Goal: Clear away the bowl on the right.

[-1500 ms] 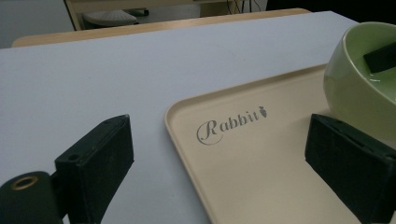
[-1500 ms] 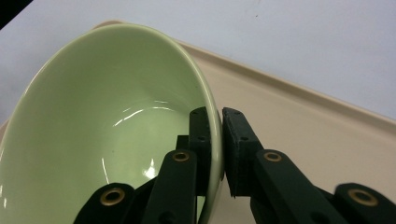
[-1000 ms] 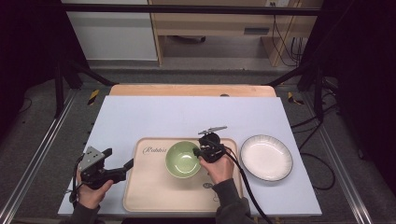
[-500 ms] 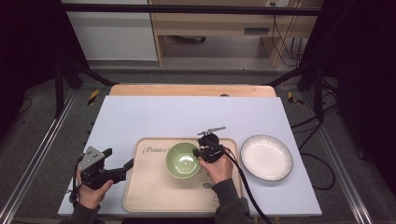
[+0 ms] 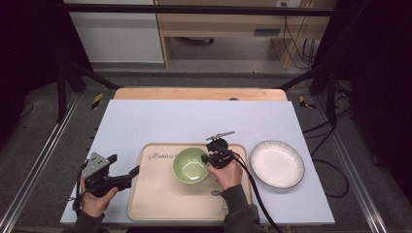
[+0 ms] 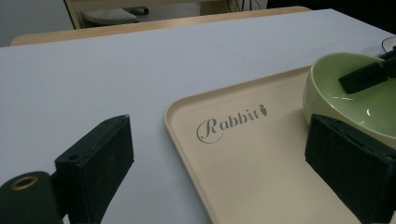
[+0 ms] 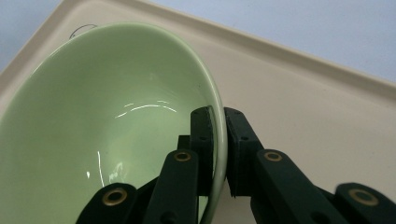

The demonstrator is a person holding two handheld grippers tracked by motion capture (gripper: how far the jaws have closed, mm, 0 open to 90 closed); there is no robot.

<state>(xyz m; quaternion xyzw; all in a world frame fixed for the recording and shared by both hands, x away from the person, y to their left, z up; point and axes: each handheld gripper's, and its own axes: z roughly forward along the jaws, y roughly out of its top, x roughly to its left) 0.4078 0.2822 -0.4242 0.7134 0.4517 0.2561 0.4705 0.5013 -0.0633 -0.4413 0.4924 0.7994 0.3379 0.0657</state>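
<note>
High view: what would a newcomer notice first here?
The green bowl stands out on the beige tray, its rim pinched by the right tongs, one jaw inside and one outside. A white plate lies right of the tray, and the left tongs wait open at the tray's left edge.

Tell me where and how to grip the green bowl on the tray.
Grip the green bowl by its thin rim, one pad inside and one outside, coming from its right side over the tray. The wall is too wide and rounded to span. The right gripper is clamped on the rim exactly this way.
</note>
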